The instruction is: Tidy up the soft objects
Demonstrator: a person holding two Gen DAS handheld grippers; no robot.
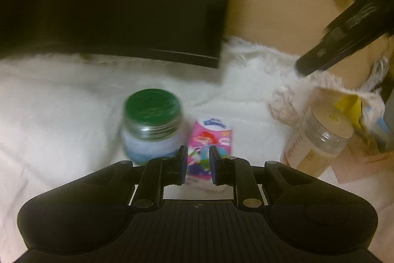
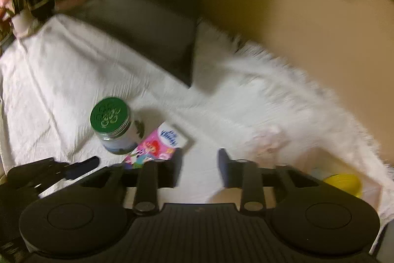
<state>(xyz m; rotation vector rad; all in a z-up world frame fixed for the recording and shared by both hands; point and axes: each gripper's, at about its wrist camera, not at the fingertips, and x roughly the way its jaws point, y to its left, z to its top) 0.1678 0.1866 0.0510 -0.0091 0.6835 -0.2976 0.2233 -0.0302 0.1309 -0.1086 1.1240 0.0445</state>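
Observation:
A pink tissue pack (image 1: 209,139) lies flat on the white cloth (image 1: 61,115), right beside a green-lidded glass jar (image 1: 152,125). My left gripper (image 1: 198,164) hovers just short of the pack, its jaws a narrow gap apart and nothing pressed between them; the pack shows through the gap. In the right wrist view the pack (image 2: 157,144) and jar (image 2: 110,125) sit left of centre, with the left gripper's fingers (image 2: 81,168) beside them at lower left. My right gripper (image 2: 200,164) is open over bare cloth (image 2: 61,78), holding nothing. A pale pink tasselled soft item (image 2: 268,142) lies just beyond it.
A clear plastic jar with a beige lid (image 1: 325,139) stands at the right, with a yellow object (image 1: 349,107) behind it. A dark box (image 1: 123,4) borders the cloth at the back. A fluffy white rug (image 2: 283,90) runs along a tan wall (image 2: 307,16). A potted plant (image 2: 22,6) is far left.

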